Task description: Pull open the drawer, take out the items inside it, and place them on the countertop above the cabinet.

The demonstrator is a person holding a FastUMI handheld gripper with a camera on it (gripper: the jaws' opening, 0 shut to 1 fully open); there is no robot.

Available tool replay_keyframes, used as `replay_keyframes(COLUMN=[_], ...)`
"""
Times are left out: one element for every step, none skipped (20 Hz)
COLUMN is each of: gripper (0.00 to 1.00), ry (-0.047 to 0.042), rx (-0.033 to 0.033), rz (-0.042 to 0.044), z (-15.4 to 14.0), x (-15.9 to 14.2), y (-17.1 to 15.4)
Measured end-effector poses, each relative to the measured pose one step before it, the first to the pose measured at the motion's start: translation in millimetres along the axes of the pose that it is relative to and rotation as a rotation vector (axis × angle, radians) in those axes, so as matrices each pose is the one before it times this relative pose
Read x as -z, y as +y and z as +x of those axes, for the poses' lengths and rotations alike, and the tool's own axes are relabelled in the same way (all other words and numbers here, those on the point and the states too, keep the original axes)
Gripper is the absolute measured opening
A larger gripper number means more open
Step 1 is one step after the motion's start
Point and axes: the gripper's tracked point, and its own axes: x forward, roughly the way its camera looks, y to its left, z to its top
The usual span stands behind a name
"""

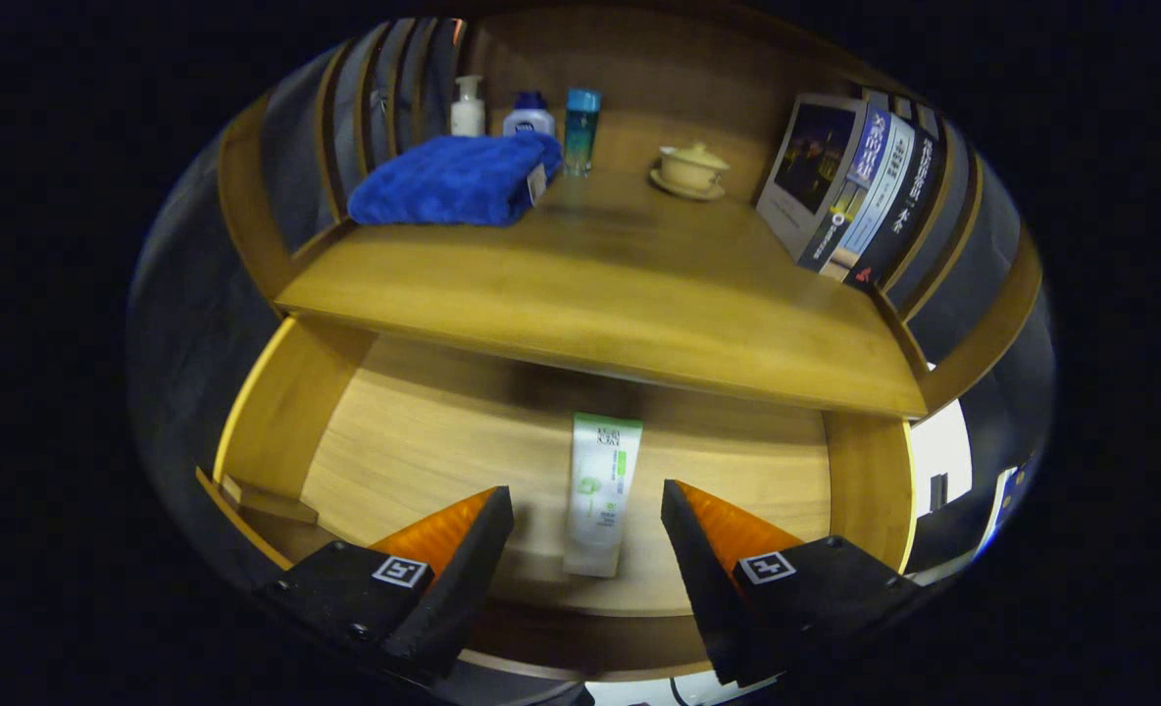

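Below the wooden worktop [600, 284], the drawer [286, 412] is standing pulled open, showing a pale, smooth wood-grain floor and honey-coloured side walls. Lying flat on that floor is a slim white squeeze tube [600, 490] with green printing, its long axis running away from the camera and its flat cap end nearest. The hand-held gripper [587, 502] is hovering over the drawer with its two wedge-shaped fingers spread wide; the tube is sitting in the gap between the fingertips, and neither finger is touching it.

Up on the worktop, a folded blue towel [458, 181] of plush, fluffy cloth is resting near the left side wall. Behind it three plastic bottles are standing upright in a row: a white pump bottle [467, 106], a squat white bottle with a blue cap [529, 115], and a tall teal bottle [580, 130]. Further right, a cream lidded ceramic cup on a saucer [690, 169] is sitting by itself, well apart from the bottles. A row of glossy books [855, 186] is leaning against the slatted right side.
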Motion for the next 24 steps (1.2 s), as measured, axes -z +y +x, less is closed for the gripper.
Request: replay_keyframes(gripper=[1.0, 0.97, 0.95, 0.92, 0.9, 0.88, 0.85, 0.83, 0.8, 0.74, 0.68, 0.58, 0.56, 0.55, 0.53, 0.54, 0.53, 0.52, 0.51, 0.5, 0.49, 0.48, 0.48, 0.48], ry=[0.03759, 0.03653, 0.02533, 0.02835, 0.02505, 0.02709, 0.02332, 0.0139, 0.01276, 0.00057, -0.0011, 0.00205, 0.00467, -0.00988, -0.01235, -0.01703, -0.01784, -0.01044, -0.01037, -0.00925, -0.00952, -0.00851, -0.00829, -0.00811], rx=[-0.00467, 0.01031, -0.00049, -0.00355, -0.00793, -0.00549, -0.00357, -0.00381, 0.00457, 0.01123, -0.00015, 0.0004, 0.00941, 0.0098, 0.00252, -0.00072, 0.00103, 0.00531, 0.00095, -0.00717, -0.00488, -0.00203, -0.00294, -0.00087], rz=[0.01978, 0.01387, 0.00821, 0.00357, 0.00515, 0.0042, 0.00502, 0.0115, 0.01068, 0.00235, 0.00735, 0.00326, -0.0036, -0.00045, -0.00374, 0.00253, -0.00056, -0.00084, 0.00258, -0.00112, -0.00221, -0.00574, -0.00454, -0.001], z=[9.37, 6.52, 8.78, 4.76, 4.89, 3.99, 5.71, 3.19, -0.26, 4.35, -2.17, -10.23, -0.78, -10.17, -12.08, -12.53, -15.09, -15.3, -0.29, -19.09, -13.35, -10.78, -11.02, -11.62], x=[3.94, 4.25, 2.97, 3.6, 4.98, 4.73, 4.34, 1.5, 0.37, -1.02, -1.45, -3.62, -0.89, -4.18, -5.77, -7.57, -8.41, -7.84, 18.34, -11.2, -3.78, -2.97, -2.11, -2.09], y=[-0.34, -3.26, -1.29, 0.63, 2.38, 0.55, 0.66, 1.92, -1.7, -3.34, -1.76, -1.17, -2.72, -2.37, -2.34, -2.15, -3.11, -3.97, -4.5, -5.46, -1.22, -1.85, -0.97, 0.06])
